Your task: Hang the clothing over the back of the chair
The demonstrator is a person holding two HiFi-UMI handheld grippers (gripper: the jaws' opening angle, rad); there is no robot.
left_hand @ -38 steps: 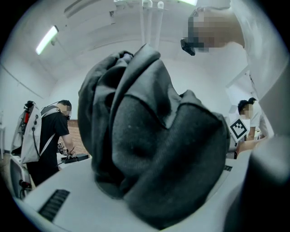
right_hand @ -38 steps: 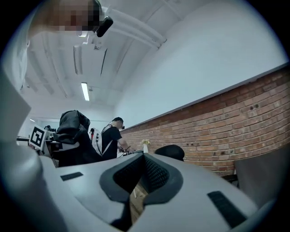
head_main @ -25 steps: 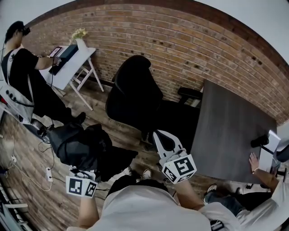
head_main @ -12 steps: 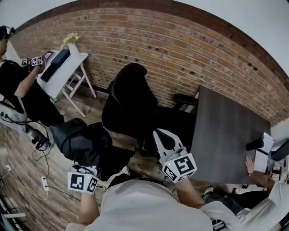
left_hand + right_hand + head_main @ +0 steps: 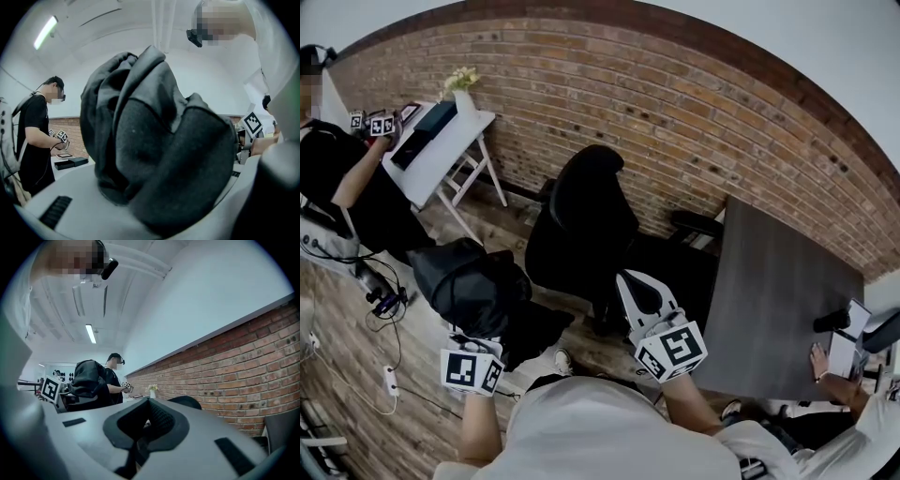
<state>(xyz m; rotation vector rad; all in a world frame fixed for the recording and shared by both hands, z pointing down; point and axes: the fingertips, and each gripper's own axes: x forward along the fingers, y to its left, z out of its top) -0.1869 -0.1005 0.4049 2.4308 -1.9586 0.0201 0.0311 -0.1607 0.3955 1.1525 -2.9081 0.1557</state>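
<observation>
**A:** What does the left gripper [image 5: 474, 349] have?

**B:** A dark grey garment of thick, soft cloth [image 5: 473, 286], bunched into a lump. The jaws stand partly apart and clamp the cloth, which fills the left gripper view and covers the pads.

**A:** Where is that bundle?

**B:** It is held up off the wooden plank floor [image 5: 417, 412], at the left of the head view. It sits beside the black padded office chair [image 5: 586, 211] and closer to the holder. None of it lies over the chair's back. I cannot tell whether it brushes the chair's side.

**A:** And the right gripper [image 5: 639, 292]?

**B:** It is white and points toward the chair. Its jaws meet at the tips, leaving only the hollow of the black pads between them. It grips nothing.

**A:** What is around them?

**B:** A red brick wall [image 5: 675, 103] runs behind the chair. A dark grey rectangular table [image 5: 778, 291] stands to the chair's right, near the right gripper. At the far left, a person in black [image 5: 337, 178] stands at a white folding table [image 5: 441, 155].
</observation>
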